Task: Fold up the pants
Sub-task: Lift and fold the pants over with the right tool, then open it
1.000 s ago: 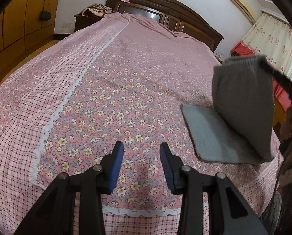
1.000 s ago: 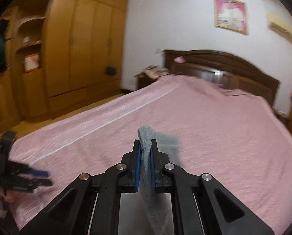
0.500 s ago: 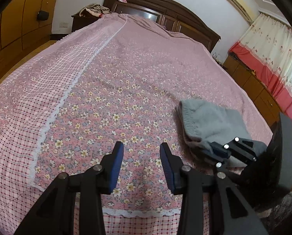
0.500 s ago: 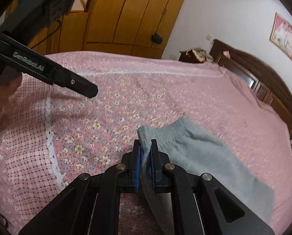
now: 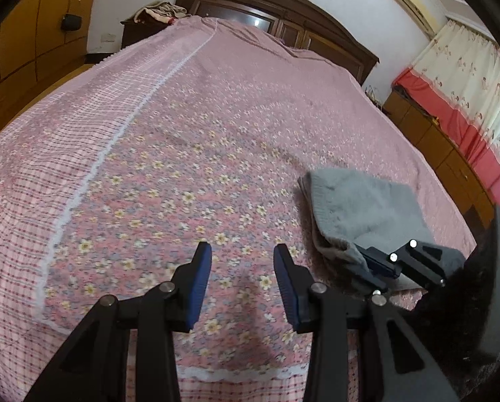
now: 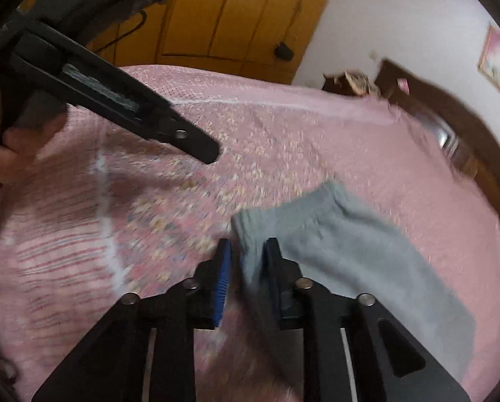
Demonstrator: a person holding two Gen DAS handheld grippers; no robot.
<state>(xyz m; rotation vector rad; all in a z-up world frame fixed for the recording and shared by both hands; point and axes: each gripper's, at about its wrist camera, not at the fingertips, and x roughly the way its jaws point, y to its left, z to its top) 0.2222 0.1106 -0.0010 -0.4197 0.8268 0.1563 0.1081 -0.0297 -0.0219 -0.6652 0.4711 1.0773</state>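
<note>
Grey pants (image 5: 360, 207) lie folded on the pink flowered bedspread (image 5: 183, 134), near the bed's front right corner. My right gripper (image 6: 248, 246) is low over their near ribbed edge (image 6: 250, 231). Its jaws are opening: the grey fabric still lies between them, but a gap shows at the left blue pad (image 6: 223, 274). In the left wrist view the right gripper (image 5: 377, 261) sits at the fold's near corner. My left gripper (image 5: 242, 251) hovers open over bare bedspread to the left of the pants, with nothing between its fingers.
A dark wooden headboard (image 5: 283, 10) closes the far end of the bed. A nightstand with piled clothes (image 5: 156, 13) and a wooden wardrobe (image 5: 22, 50) stand on the left. Low cabinets (image 5: 434, 140) and a curtain (image 5: 467, 83) run along the right. A hand (image 6: 12, 147) holds the left gripper.
My right gripper came down and laid the raised half of the pants over the lower half, then its jaws parted. The left gripper stayed where it was.
</note>
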